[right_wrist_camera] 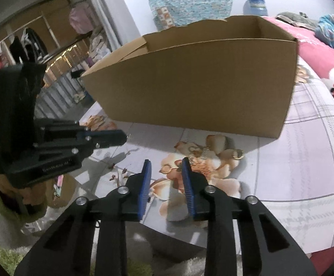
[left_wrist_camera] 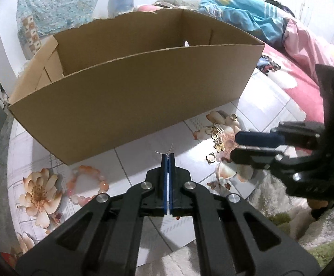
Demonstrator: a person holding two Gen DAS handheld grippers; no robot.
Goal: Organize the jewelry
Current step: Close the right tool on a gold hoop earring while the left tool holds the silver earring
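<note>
Left hand-held gripper (left_wrist_camera: 168,155) clamped on a thin silvery wire piece (left_wrist_camera: 169,150); right hand-held gripper (right_wrist_camera: 165,164) open, empty.

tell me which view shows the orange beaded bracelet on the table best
The left wrist view: the orange beaded bracelet lies in full as a loop on the flowered tablecloth, left of the shut left gripper. The right wrist view shows no bracelet; the left gripper's body fills that side.

Cardboard box (left_wrist_camera: 132,92) stands behind scattered earrings (left_wrist_camera: 217,135) on the tablecloth (left_wrist_camera: 130,161), bracelet (left_wrist_camera: 86,186) left.
</note>
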